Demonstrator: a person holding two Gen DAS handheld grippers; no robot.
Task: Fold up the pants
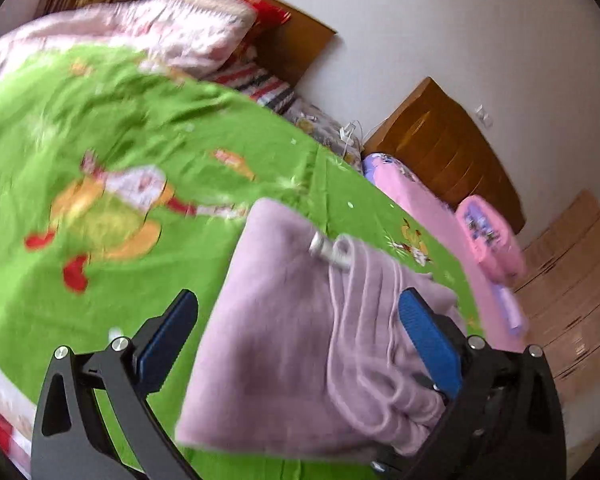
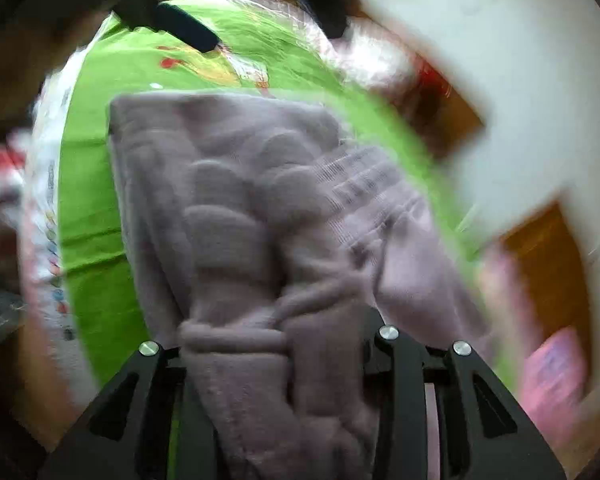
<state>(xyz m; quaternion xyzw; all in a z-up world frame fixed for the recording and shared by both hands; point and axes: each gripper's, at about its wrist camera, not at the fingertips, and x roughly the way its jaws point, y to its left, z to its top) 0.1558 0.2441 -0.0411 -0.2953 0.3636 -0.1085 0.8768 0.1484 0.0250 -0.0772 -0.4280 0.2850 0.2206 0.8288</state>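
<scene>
Lilac fleece pants (image 1: pixel 284 320) are seen gathered into a thick, partly folded bundle on a bed covered by a green cartoon-print sheet (image 1: pixel 100 128), the bundle filling the lower centre of both wrist views. In the left wrist view the left claw (image 1: pixel 300 344) is held wide, its blue pads (image 1: pixel 428 344) standing either side of the fabric; cloth is draped against the right-hand pad, but no pinch is made. In the right wrist view the right claw (image 2: pixel 284 364) is drawn narrow and is clamped on a bunched fold of the pants (image 2: pixel 260 240), its fingertips buried in the fleece. A drawstring with a metal tip (image 1: pixel 326 250) is seen lying on top of the bundle, which suggests the waistband end has been brought over. Both views are smeared by motion. A pink quilt (image 1: pixel 160 28) is piled at the upper left. The fold is judged to be well under way but unfinished: the bundle is uneven and is yet to be squared and smoothed flat
</scene>
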